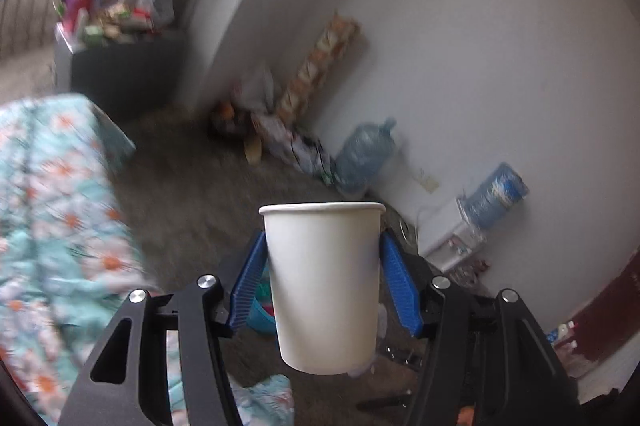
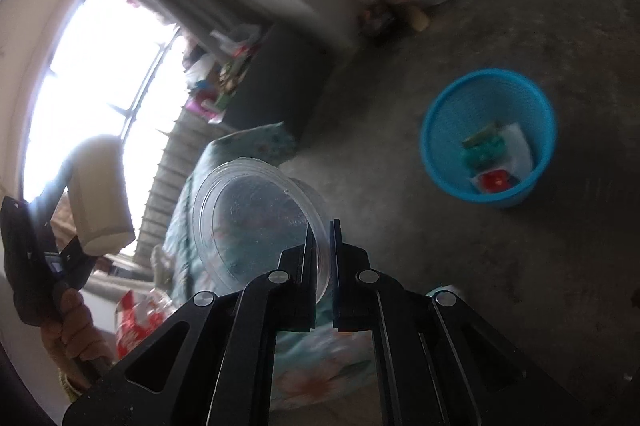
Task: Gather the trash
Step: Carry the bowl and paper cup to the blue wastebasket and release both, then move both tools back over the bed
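White paper cup (image 1: pixel 323 286) clamped upright in left gripper (image 1: pixel 323 258); clear plastic cup (image 2: pixel 256 222) pinched by its rim in right gripper (image 2: pixel 323 246); blue mesh bin (image 2: pixel 488 138) far right on floor.

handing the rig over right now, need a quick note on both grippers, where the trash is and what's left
Left gripper: fingers closed on the white paper cup, held upright in the air.
Right gripper: shut on the rim of the clear plastic cup, also in the air.
Blue mesh bin stands on the floor ahead of the right gripper, already holding a few wrappers.
Done: both cups picked up.
Left: carry each over the bin and release. More litter may lie along the wall, too blurred to tell.
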Tool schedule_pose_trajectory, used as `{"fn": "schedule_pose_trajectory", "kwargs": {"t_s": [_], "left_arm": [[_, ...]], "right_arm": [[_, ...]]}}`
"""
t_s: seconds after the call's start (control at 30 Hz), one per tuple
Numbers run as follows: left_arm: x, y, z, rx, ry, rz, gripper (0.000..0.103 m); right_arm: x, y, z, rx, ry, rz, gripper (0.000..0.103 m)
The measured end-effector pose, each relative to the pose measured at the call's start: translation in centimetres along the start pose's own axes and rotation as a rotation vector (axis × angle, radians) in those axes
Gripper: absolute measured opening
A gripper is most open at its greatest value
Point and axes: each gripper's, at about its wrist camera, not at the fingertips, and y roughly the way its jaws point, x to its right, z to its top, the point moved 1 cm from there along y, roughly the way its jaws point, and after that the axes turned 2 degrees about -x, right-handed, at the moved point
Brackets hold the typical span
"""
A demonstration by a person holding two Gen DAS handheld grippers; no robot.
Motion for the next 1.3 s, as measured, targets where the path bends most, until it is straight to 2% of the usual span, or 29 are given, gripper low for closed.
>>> {"fn": "schedule_pose_trajectory", "kwargs": {"t_s": [0.17,0.33,0.43,0.5,0.53,0.63,0.7,0.77,0.93,1.07,1.3], "left_arm": [[-0.1,9.8,0.5,-0.173,0.001,-0.003,0.056],[0.8,17.8,0.5,-0.252,0.038,0.004,0.058],[1.3,22.6,0.6,-0.299,0.050,0.022,0.063],[1.4,26.0,0.1,-0.349,0.054,0.030,0.073],[1.2,27.2,0.0,-0.364,0.052,0.046,0.075],[1.2,29.3,-1.2,-0.408,0.045,0.086,0.075],[1.2,29.2,-1.6,-0.405,0.023,0.067,0.075],[1.5,28.6,-2.0,-0.407,0.030,0.048,0.075],[4.0,24.3,-1.9,-0.360,0.090,0.002,0.076],[6.3,18.1,-1.4,-0.290,0.128,-0.043,0.079],[8.0,4.9,-1.7,-0.103,0.216,0.020,0.088]], "right_arm": [[6.1,1.5,2.8,0.027,0.128,-0.115,0.004],[10.4,5.1,5.6,0.008,0.215,-0.204,0.005],[12.1,7.8,7.2,0.011,0.280,-0.283,0.020],[14.5,9.5,8.1,0.020,0.313,-0.320,0.065],[16.0,10.4,8.2,0.015,0.340,-0.360,0.065],[18.4,11.2,7.3,-0.023,0.411,-0.397,0.065],[18.7,9.8,6.0,0.022,0.438,-0.355,0.065],[18.1,8.2,4.8,0.053,0.421,-0.350,0.065],[15.0,4.3,2.7,0.136,0.398,-0.324,0.065],[9.8,2.1,2.4,0.193,0.275,-0.315,0.067],[-1.1,-0.1,1.0,0.193,-0.020,-0.258,0.082]]}}
